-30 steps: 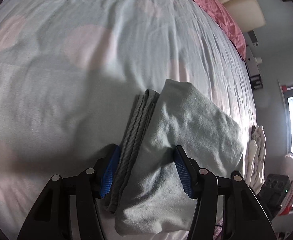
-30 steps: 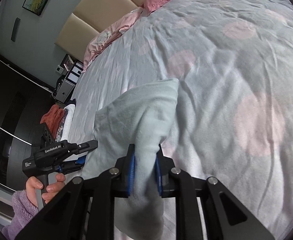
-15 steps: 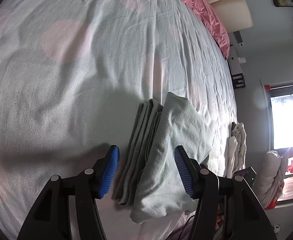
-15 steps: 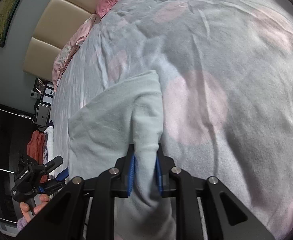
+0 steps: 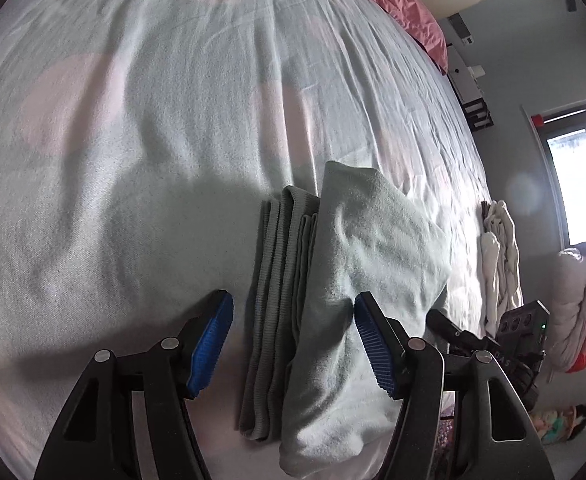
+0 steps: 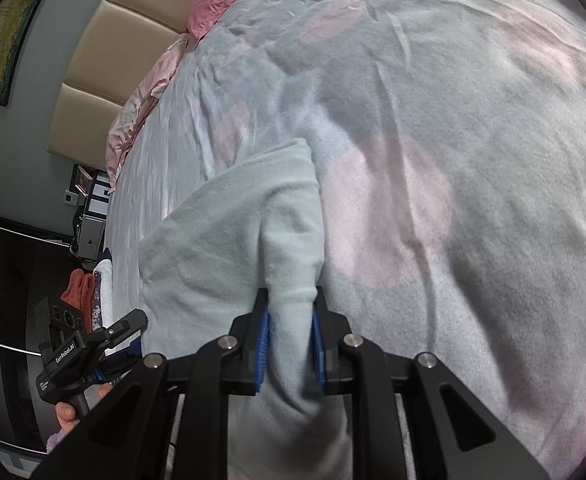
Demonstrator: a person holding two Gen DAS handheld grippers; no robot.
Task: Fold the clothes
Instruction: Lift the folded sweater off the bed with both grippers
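The folded pale green garment (image 5: pixel 373 264) lies on the bed (image 5: pixel 153 140), near its near edge, on a bedspread of pale green with large pink dots. Its ribbed hem layers (image 5: pixel 281 300) are stacked along its left side in the left wrist view.

The left hand-held gripper (image 5: pixel 293 344) has its blue-padded fingers spread wide, one on each side of the near end of the garment; the right pad appears to touch the cloth, while the left pad stands clear of the ribbed edge.

The right hand-held gripper (image 6: pixel 291 344) is pressed together on a raised fold of the same garment (image 6: pixel 229 248), pinching the cloth between its blue pads. From this view the left hand-held gripper (image 6: pixel 93 352) shows at the lower left, with a person's fingers (image 6: pixel 67 414) around its handle.

Pink pillows (image 6: pixel 153 92) lie at the far end of the bed against a beige padded headboard (image 6: pixel 105 60). In the left wrist view, a pile of white clothes (image 5: pixel 501 256) sits at the right edge of the bed, well apart from the garment, and a bright window (image 5: pixel 585 184) is beyond it.
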